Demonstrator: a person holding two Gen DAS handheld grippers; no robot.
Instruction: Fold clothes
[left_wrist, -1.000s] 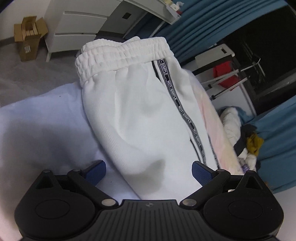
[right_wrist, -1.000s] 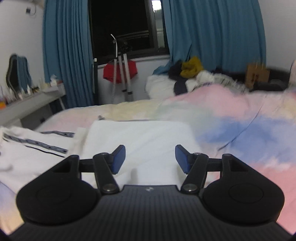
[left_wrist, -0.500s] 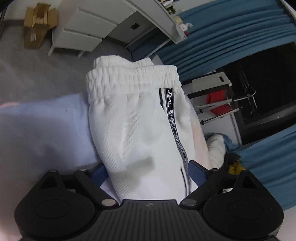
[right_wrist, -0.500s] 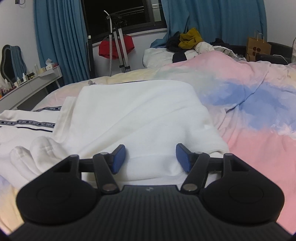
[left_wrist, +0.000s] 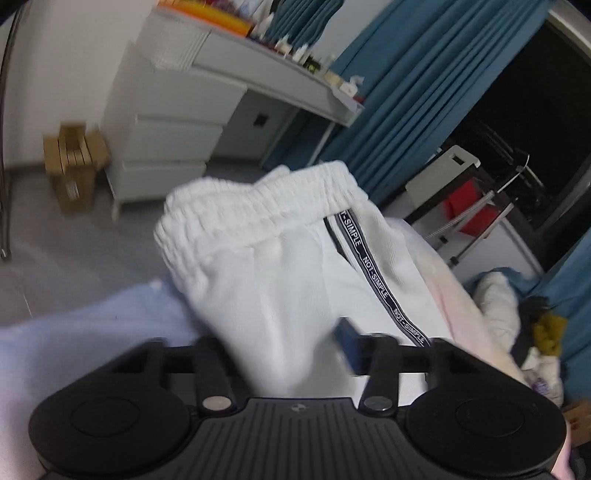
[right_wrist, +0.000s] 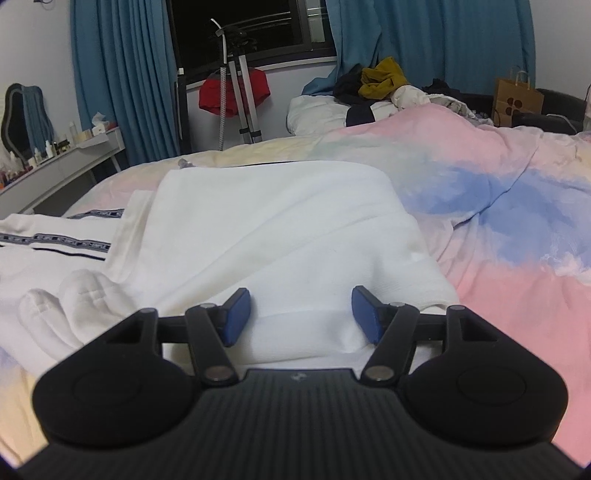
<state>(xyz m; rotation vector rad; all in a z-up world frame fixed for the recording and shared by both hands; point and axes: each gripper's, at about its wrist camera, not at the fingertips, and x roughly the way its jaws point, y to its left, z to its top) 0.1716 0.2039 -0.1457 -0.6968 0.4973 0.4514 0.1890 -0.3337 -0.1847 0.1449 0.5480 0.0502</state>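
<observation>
The pastel duvet carries the white trousers, already doubled over near its edge; further folds look left. The left gripper pinches a bunch of their fabric below the waistband. The right gripper hovers spread over the folded end.

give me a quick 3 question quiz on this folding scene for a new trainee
1. True or false: the left gripper is shut on the white pants.
2. The right gripper is: A) open over white fabric B) clamped on the paper bag C) holding a sock
3. Fill in: the dark stripe down the pants reads NOT-____.

Key: 1 true; 2 A; 3 SIMPLE
</observation>
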